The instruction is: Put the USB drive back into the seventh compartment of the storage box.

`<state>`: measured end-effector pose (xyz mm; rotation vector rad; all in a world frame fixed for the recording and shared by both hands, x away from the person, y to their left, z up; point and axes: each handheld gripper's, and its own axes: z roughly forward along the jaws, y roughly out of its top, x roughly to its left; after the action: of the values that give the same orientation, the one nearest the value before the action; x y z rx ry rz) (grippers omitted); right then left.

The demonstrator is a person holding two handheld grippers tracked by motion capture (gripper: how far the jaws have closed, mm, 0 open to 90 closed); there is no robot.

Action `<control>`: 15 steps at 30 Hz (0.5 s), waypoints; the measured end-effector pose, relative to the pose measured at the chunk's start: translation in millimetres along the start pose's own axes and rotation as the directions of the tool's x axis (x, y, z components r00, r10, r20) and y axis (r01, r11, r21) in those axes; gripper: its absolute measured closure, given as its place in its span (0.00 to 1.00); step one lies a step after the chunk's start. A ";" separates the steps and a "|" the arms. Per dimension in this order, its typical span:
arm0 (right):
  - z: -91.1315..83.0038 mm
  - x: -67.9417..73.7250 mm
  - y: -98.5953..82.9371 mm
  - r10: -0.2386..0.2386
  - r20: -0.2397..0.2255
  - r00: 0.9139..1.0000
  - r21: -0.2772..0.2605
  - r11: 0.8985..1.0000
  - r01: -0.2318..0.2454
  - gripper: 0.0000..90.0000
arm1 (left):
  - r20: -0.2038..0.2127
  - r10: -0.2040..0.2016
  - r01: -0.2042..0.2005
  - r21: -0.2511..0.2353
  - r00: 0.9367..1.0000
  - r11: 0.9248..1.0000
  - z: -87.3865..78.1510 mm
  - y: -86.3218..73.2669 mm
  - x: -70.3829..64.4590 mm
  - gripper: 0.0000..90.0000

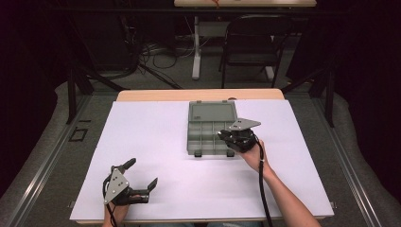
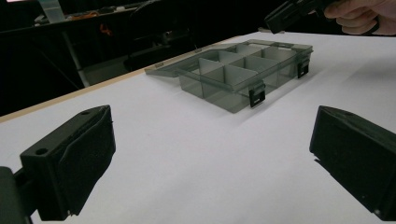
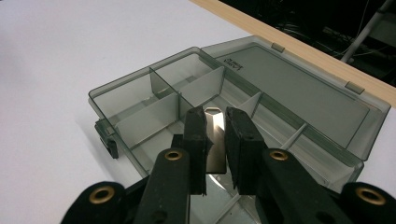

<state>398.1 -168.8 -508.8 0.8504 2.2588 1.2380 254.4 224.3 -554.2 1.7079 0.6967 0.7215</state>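
A smoky grey compartment box lies open on the white table, its lid folded flat behind it. My right gripper hovers over the box's right compartments. In the right gripper view it is shut on a thin grey plastic divider, held upright above the box and in front of the lid. My left gripper rests near the front left of the table, open and holding nothing. In the left gripper view its jaws stand wide apart, facing the box and the right gripper.
The white sheet covers the tabletop, with a wooden edge at the back. Two black latches stick out from the box's front wall. A dark chair and a table leg stand beyond the table.
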 end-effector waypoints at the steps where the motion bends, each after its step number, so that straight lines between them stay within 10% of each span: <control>1: 0.7 -0.3 -0.3 0.000 -0.001 1.000 0.004 1.000 0.000 0.88 | 0.000 -0.001 0.001 0.000 1.000 1.000 0.1 0.0 -0.1 0.00; 15: 7.0 -4.3 -5.1 0.007 -0.012 1.000 0.048 0.999 -0.007 0.88 | 0.000 0.000 0.000 -0.001 1.000 1.000 -0.3 -0.2 0.7 0.00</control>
<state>404.0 -169.7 -516.4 0.8710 2.3058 1.2000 254.7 225.1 -554.3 1.7075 0.6961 0.7212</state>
